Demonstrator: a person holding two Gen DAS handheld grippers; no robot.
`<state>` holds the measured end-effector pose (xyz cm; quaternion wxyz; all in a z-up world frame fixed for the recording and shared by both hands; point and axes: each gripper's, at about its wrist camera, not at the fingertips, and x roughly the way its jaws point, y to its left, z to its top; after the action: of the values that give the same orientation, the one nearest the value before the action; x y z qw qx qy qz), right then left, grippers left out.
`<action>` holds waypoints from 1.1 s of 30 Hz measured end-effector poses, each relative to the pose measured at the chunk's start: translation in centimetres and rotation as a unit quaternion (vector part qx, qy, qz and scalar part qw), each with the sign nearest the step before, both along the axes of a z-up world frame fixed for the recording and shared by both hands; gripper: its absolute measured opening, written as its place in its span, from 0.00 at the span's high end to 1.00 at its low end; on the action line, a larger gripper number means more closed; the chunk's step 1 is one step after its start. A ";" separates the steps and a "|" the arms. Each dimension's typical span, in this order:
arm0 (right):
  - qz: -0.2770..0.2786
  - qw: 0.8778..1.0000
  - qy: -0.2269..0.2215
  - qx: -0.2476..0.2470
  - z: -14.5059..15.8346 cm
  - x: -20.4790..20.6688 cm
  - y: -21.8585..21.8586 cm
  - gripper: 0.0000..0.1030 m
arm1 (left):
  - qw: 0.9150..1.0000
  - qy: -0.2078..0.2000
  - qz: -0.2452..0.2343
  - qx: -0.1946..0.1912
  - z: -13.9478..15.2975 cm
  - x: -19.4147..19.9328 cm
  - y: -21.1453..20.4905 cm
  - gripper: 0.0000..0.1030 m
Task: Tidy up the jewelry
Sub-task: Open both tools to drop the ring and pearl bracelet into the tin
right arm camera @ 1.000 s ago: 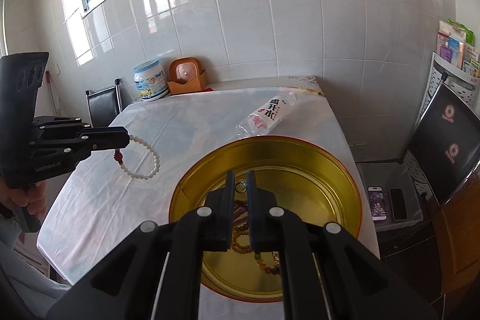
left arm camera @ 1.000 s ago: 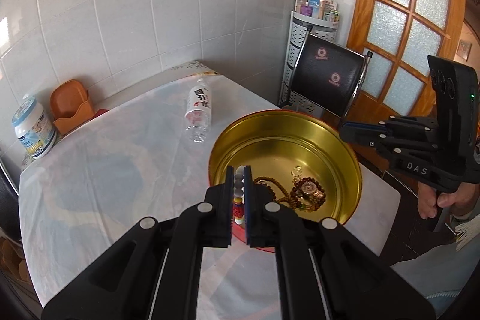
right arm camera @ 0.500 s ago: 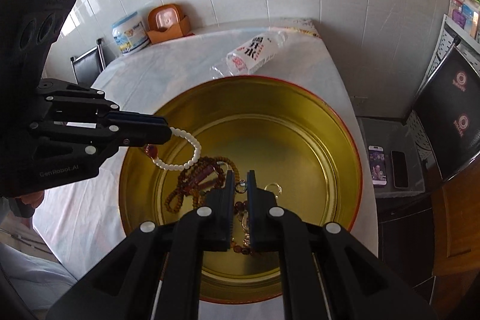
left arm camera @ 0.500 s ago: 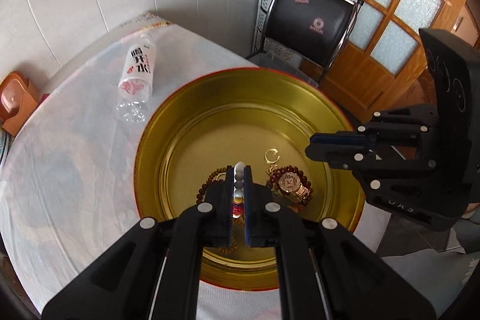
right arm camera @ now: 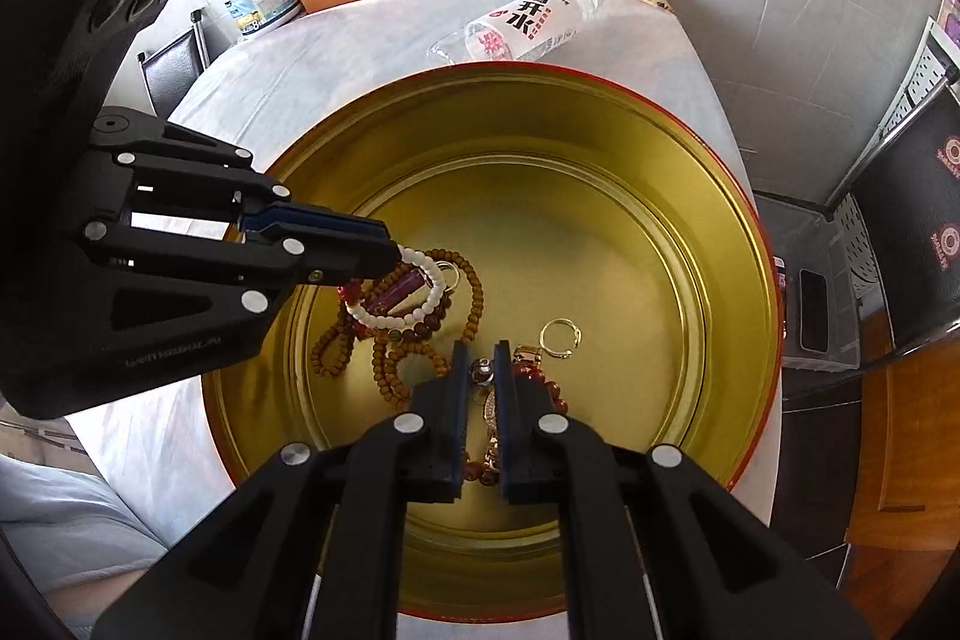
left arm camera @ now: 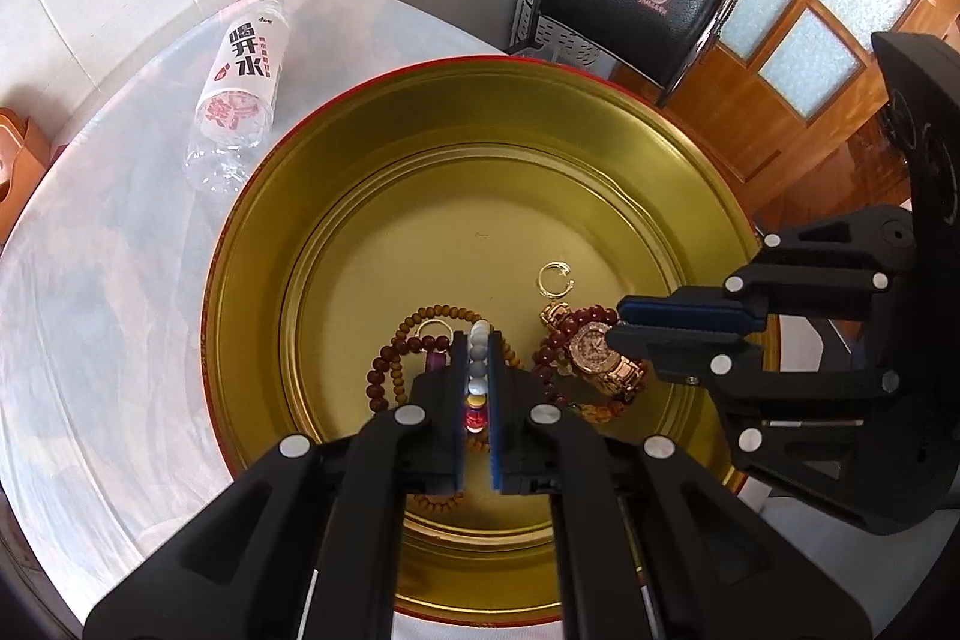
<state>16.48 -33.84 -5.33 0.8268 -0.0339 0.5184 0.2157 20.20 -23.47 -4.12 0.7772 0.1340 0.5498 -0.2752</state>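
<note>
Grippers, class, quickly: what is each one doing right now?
Left gripper: shut on the white bead bracelet, over the gold tin.
Right gripper: fingers nearly together, nothing clearly held; cannot tell.

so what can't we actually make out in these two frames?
- Right gripper: whether it grips anything; in the right wrist view, jewelry shows through the gap and the watch is partly hidden.
- White bead bracelet: clamped section hidden by left gripper pads.
- Tin: near rim covered by gripper bodies in both views.
</note>
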 end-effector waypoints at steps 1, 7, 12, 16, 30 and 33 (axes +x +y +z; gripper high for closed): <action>0.003 1.000 0.002 -0.001 -0.1 0.0 0.1 0.91 | 1.000 0.002 0.004 -0.001 -0.2 0.1 0.0 0.94; 0.012 1.000 0.007 -0.011 0.0 0.1 0.3 0.91 | 1.000 0.007 0.021 -0.008 -0.3 0.3 0.3 0.94; 0.018 1.000 0.015 -0.010 -0.3 0.1 0.7 0.91 | 1.000 0.010 0.020 -0.007 -0.6 0.4 0.3 0.94; 0.023 1.000 0.014 -0.009 -0.2 -0.1 1.1 0.91 | 1.000 0.010 0.021 -0.008 -0.5 0.4 0.4 0.94; 0.053 0.996 -0.076 -0.009 2.8 -3.1 1.2 0.19 | 0.997 -0.073 0.024 0.007 3.9 -0.7 1.2 0.21; 0.054 0.994 -0.099 0.001 3.8 -3.5 1.2 0.10 | 0.997 -0.071 0.030 0.006 4.3 -0.6 1.8 0.21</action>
<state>12.98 -32.68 -1.52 0.8610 -0.0822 0.4314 0.2565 19.61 -21.71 0.16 0.8213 0.1412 0.4990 -0.2379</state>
